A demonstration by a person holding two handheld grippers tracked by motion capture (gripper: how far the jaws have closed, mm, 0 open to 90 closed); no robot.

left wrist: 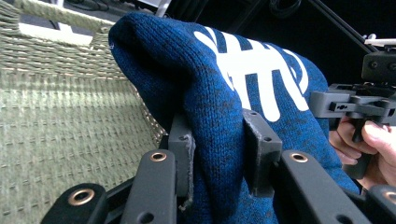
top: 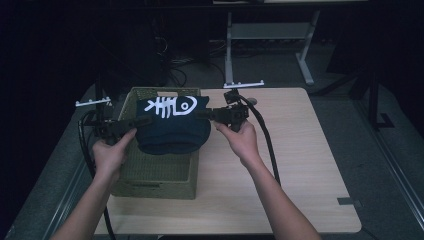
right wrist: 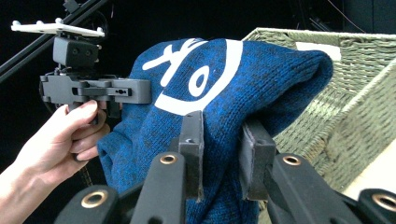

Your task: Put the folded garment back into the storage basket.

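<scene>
I hold a dark blue knitted hat with a white fish-skeleton design (top: 172, 125) stretched between my two grippers, right above the open top of a green woven rectangular basket (top: 155, 172); the basket is my landmark for everything here. My left gripper (top: 142, 121) comes in over the basket's left wall and is clamped on the hat's left edge; in the left gripper view the blue knit (left wrist: 224, 121) is pinched between the two black jaws of that gripper (left wrist: 219, 144), with the basket's woven wall (left wrist: 60, 116) just behind it. My right gripper (top: 207, 114) reaches in from the basket's right side, over its right rim, and is clamped on the hat's opposite edge; in the right gripper view the fabric (right wrist: 224, 88) sits squeezed between that gripper's jaws (right wrist: 222, 142), and the basket (right wrist: 355, 93) lies beyond the hat. The hat hangs over the basket's far half, its white print facing up; whether its lower edge touches the basket I cannot tell. The basket stands on the left part of a light wooden desk (top: 295, 165); my left hand (top: 111, 152) is over the basket's left wall and my right hand (top: 242, 140) is just right of the basket, above the desk.
</scene>
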